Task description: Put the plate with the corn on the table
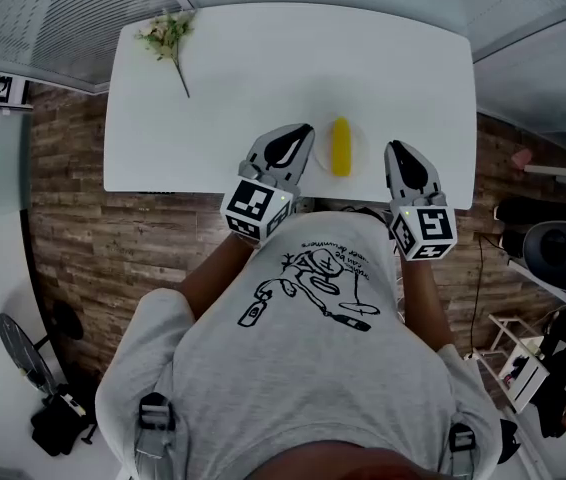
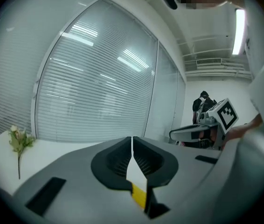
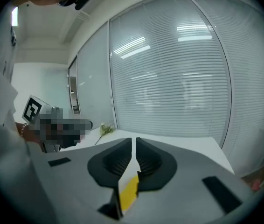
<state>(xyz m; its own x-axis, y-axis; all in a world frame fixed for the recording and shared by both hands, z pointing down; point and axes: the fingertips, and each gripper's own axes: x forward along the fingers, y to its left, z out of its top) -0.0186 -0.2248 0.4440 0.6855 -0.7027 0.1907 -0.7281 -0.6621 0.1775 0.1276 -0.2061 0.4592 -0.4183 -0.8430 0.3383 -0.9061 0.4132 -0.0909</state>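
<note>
Nearest, at 6 o'clock, the grey printed T-shirt (image 1: 303, 368) of the person carrying my rig. Above it, the left gripper (image 1: 306, 130) and right gripper (image 1: 393, 150), both held up off the surface. The left gripper's jaws are pressed together and the right's are all but together, and neither pinches anything. Between them lies the small white round plate (image 1: 355, 144) bearing the yellow corn cob (image 1: 340, 146). It rests on the white rectangular table (image 1: 263, 68) close to the near edge, so I judge the placing done. I judge the plate stiff, light and smooth-rimmed, hence slippery under the pads. The cob lies loose and would roll if tilted. If I take hold again, I would do it at the bare rim at 9 and 3 o'clock, clear of the cob, keeping the plate level. Farther, at 11 o'clock, a green flower sprig (image 1: 168, 36) lies on the far corner. Farthest, closed white window blinds (image 2: 99, 87).
</note>
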